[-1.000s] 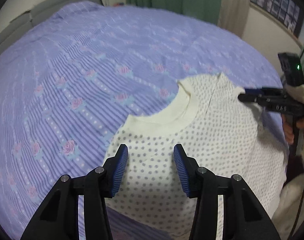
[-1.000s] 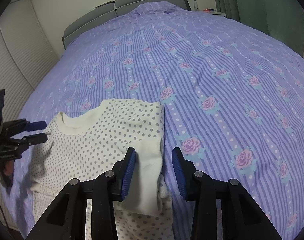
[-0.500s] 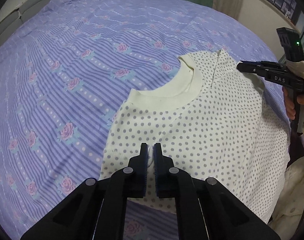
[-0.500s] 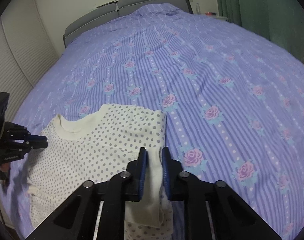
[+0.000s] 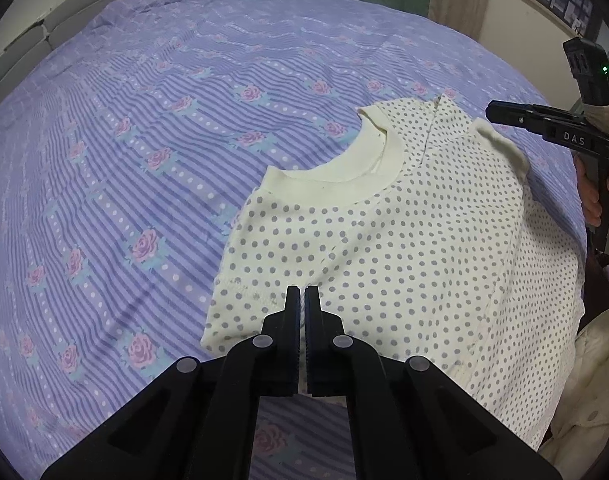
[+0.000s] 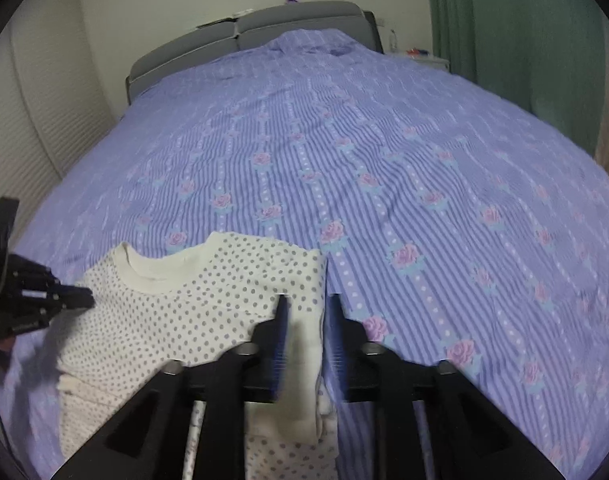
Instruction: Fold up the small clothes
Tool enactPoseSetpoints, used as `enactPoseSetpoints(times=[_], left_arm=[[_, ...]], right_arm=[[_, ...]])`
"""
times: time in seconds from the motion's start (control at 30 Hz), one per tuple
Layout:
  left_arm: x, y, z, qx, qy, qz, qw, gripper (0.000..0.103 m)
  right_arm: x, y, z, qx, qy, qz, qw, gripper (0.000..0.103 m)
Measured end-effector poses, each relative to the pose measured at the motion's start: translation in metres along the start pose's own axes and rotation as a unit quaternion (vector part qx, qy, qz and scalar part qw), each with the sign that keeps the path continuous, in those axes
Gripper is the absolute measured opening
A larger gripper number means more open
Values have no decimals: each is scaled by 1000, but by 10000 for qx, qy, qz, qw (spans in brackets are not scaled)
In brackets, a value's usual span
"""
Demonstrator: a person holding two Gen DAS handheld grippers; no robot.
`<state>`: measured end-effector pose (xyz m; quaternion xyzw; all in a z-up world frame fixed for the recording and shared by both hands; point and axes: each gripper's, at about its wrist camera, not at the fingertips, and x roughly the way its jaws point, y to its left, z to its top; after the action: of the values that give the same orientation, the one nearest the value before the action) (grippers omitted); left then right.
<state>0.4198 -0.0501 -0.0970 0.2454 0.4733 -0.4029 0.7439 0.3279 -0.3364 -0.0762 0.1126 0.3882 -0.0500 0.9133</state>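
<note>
Your left gripper (image 5: 301, 294): jaws pressed together, pinching dotted shirt (image 5: 384, 248) at lower centre. Your right gripper (image 6: 308, 304): jaws spread, straddling shirt's cream cuff (image 6: 304, 344). Shirt on striped bedspread (image 5: 144, 120).

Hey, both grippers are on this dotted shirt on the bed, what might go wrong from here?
The left gripper pinches only a thin bit of the dotted shirt, so it may slip on lifting. The right gripper has wider-set jaws around a folded cuff; it may drop it, or the pull could be uneven and undo the fold.
</note>
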Motion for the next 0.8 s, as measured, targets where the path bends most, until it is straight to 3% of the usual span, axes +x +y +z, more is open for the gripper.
enactPoseSetpoints(times=[0.27,0.3,0.37,0.5,0.73,0.8], left_arm=[[-4,8,-7,-92,33,276,9996,2],[-4,9,-9,-100,52,261,9996,2],[-5,9,-11,-72,53,282,9996,2],[-14,6,-8,26,-56,188,9998,2],[0,7,9,160,188,10,9997,5],[1,9,12,134,220,-95,9996,11]], right_arm=[[21,7,-9,-20,351,17,9994,25],[21,6,-10,6,342,3,9994,17],[20,6,-10,-26,295,-57,9995,14],[15,12,-12,-236,222,-103,9994,13],[8,11,-9,-206,130,-85,9997,11],[8,10,-8,-214,134,-74,9997,11]])
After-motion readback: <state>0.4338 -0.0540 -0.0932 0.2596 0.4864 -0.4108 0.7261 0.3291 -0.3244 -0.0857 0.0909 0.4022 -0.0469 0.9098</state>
